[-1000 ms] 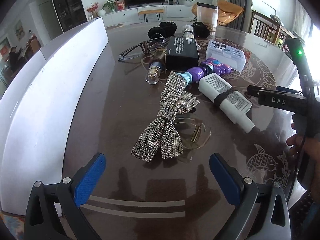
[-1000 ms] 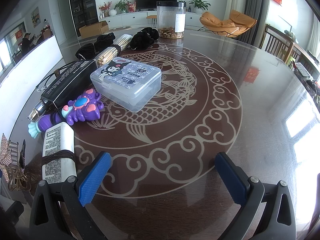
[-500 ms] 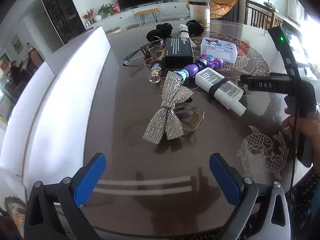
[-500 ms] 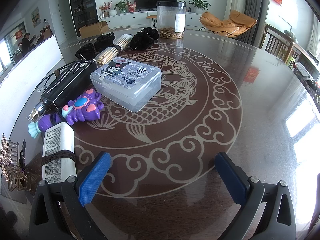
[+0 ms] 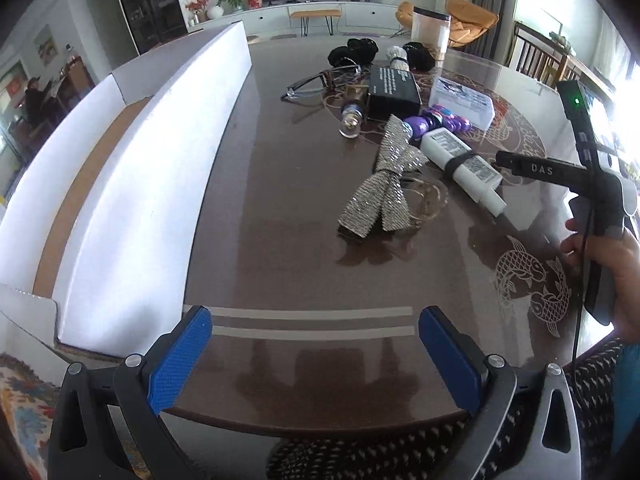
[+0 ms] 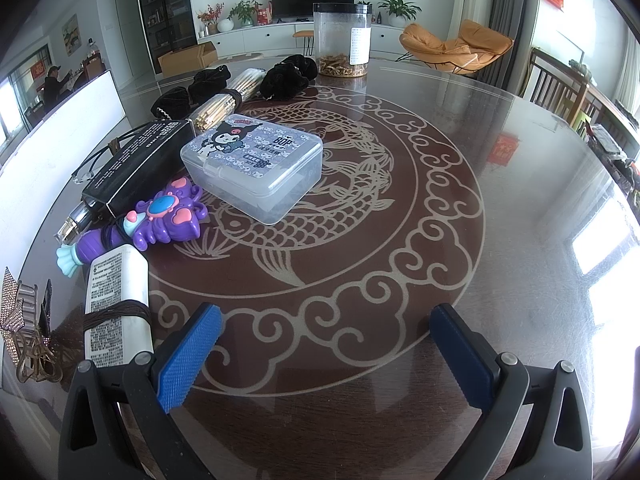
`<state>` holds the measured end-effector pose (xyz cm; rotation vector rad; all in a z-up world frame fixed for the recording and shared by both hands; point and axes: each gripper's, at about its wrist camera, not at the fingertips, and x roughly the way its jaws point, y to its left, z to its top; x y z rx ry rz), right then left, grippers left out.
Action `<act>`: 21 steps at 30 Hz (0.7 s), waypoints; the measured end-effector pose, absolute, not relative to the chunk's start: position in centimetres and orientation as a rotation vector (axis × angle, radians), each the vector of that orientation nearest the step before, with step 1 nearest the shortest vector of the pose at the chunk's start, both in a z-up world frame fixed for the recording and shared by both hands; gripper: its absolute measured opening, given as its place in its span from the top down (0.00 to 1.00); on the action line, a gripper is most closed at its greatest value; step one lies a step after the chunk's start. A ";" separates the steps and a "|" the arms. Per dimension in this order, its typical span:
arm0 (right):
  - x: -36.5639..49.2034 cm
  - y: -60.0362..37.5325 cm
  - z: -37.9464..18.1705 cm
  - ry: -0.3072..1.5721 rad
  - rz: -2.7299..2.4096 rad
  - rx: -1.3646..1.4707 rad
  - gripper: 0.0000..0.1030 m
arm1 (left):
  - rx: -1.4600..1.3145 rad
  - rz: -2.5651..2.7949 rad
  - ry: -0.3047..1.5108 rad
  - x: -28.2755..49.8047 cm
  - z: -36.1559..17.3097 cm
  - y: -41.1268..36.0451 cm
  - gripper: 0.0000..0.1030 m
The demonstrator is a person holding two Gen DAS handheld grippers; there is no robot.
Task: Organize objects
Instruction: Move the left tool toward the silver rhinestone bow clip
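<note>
My left gripper (image 5: 316, 350) is open and empty above the table's near edge. Ahead of it lie a rhinestone bow (image 5: 380, 184), a white bottle (image 5: 460, 164), a purple toy (image 5: 436, 118), a black box (image 5: 394, 86), a clear lidded box (image 5: 464, 100), a bulb (image 5: 351, 116) and glasses (image 5: 316, 82). My right gripper (image 6: 326, 354) is open and empty over the table. The white bottle (image 6: 118, 304) is left of it, with the purple toy (image 6: 160, 220), clear box (image 6: 252, 164) and black box (image 6: 140, 164) beyond.
A long white cardboard box (image 5: 132, 168) stands open along the table's left side. A clear jar (image 6: 342, 40), black scrunchies (image 6: 288, 76) and a bundle of sticks (image 6: 228, 98) sit at the far side. The right gripper's body (image 5: 592, 184) shows at the right in the left wrist view.
My left gripper has pulled back and up from the bow toward the table's near edge, bringing the white box more into view. The right gripper has not moved.
</note>
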<state>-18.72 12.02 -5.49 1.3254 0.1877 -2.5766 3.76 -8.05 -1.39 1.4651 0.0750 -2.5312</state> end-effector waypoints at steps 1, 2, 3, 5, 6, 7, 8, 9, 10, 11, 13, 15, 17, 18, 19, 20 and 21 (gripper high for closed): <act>-18.7 12.1 -5.5 0.188 -2.577 1.325 0.00 | 1.460 -2.539 0.068 3.7 -1.3 -8.1 0.00; -18.7 12.1 -5.5 0.188 -2.577 1.325 0.00 | 1.460 -2.551 0.064 3.5 -1.2 -8.1 0.00; -18.7 12.1 -5.5 0.188 -2.577 1.325 0.00 | 1.466 -2.573 0.061 3.3 -1.1 -7.9 0.00; -18.7 12.1 -5.5 0.188 -2.577 1.325 0.00 | 1.475 -2.610 0.044 2.8 -1.0 -7.5 0.00; -18.7 12.1 -5.5 0.188 -2.577 1.325 0.00 | 1.478 -2.635 0.022 2.4 -1.0 -7.2 0.00; -18.7 12.1 -5.5 0.189 -2.577 1.325 0.00 | 1.480 -2.650 0.005 2.2 -1.0 -7.0 0.00; -18.7 12.0 -5.5 0.189 -2.577 1.325 0.00 | 1.488 -2.669 -0.013 1.9 -1.1 -6.8 0.00; -18.7 12.1 -5.5 0.189 -2.577 1.325 0.00 | 1.503 -2.683 -0.019 1.7 -1.3 -6.8 0.00; -18.7 12.1 -5.5 0.189 -2.577 1.325 0.00 | 1.522 -2.695 -0.021 1.5 -1.4 -6.7 0.00; -18.7 12.1 -5.5 0.189 -2.577 1.325 0.00 | 1.555 -2.708 -0.022 1.2 -1.7 -6.6 0.00; -18.7 12.1 -5.5 0.190 -2.577 1.325 0.00 | 1.610 -2.724 -0.022 0.7 -2.1 -6.5 0.00; -18.7 12.1 -5.5 0.190 -2.577 1.325 0.00 | 1.638 -2.722 -0.036 0.4 -2.3 -6.5 0.00; -18.7 12.1 -5.5 0.190 -2.578 1.325 0.00 | 1.625 -2.723 -0.027 0.9 -2.1 -6.8 0.00; -18.7 12.1 -5.5 0.190 -2.578 1.325 0.00 | 1.608 -2.732 -0.009 1.3 -2.0 -7.0 0.00; -18.7 12.1 -5.5 0.190 -2.578 1.325 0.00 | 1.594 -2.742 0.014 1.8 -1.9 -7.3 0.00; -18.7 12.1 -5.5 0.191 -2.578 1.325 0.00 | 1.584 -2.747 0.032 2.0 -1.9 -7.5 0.00; -18.7 12.1 -5.5 0.191 -2.578 1.325 0.00 | 1.576 -2.747 0.045 2.3 -1.9 -7.6 0.00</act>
